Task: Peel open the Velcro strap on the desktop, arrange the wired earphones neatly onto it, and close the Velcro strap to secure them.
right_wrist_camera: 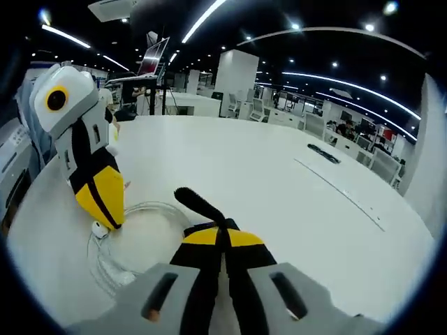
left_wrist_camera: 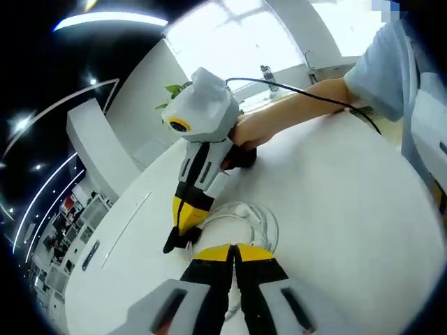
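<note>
Earphones [right_wrist_camera: 129, 241] coiled between both tongs' tips

Desk [right_wrist_camera: 279, 181]: white, glossy, curved edge. Coiled white earphones [right_wrist_camera: 129, 241] lie flat on it at 8 o'clock in right gripper view. Black Velcro strap [right_wrist_camera: 199, 204] runs from coil's edge toward centre. Dark flat object [right_wrist_camera: 323, 153], unidentifiable, at 2 o'clock.

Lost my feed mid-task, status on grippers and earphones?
Left gripper shut on earphone cable. Right gripper shut on black Velcro strap. Earphones coiled on white desk. Nothing in the way.
</note>
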Action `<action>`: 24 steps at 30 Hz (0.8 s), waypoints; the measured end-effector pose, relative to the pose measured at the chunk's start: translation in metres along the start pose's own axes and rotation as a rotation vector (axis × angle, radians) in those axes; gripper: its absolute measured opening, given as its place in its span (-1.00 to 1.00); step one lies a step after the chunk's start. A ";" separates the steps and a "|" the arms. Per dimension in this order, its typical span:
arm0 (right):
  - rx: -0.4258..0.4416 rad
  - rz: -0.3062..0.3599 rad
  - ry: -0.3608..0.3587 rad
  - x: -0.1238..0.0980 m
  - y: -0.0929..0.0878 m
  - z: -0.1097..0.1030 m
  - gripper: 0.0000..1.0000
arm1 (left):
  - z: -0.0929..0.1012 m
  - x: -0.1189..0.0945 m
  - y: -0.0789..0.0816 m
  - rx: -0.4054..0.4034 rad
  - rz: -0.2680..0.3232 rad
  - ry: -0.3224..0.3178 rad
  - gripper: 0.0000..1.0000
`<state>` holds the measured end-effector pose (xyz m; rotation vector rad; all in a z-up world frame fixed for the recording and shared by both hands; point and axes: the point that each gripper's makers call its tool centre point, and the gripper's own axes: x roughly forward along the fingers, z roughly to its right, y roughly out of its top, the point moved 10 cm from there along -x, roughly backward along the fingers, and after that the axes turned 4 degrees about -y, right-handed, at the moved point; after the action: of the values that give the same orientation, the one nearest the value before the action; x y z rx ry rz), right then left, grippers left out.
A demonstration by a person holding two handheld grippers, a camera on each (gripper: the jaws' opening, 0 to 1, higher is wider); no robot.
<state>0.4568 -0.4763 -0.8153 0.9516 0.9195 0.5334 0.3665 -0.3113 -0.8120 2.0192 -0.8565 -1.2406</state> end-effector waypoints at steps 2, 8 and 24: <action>-0.003 0.007 0.001 0.001 -0.001 0.001 -0.92 | 0.000 0.000 0.000 -0.003 0.001 -0.001 -0.89; 0.007 0.035 -0.030 0.002 -0.004 0.005 -0.91 | 0.000 0.000 0.000 -0.018 0.009 -0.005 -0.89; -0.016 0.037 -0.120 0.003 -0.005 0.009 -0.90 | 0.001 -0.001 0.000 -0.014 0.011 -0.001 -0.89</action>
<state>0.4661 -0.4809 -0.8189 0.9769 0.7904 0.5090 0.3657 -0.3111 -0.8115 2.0007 -0.8564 -1.2388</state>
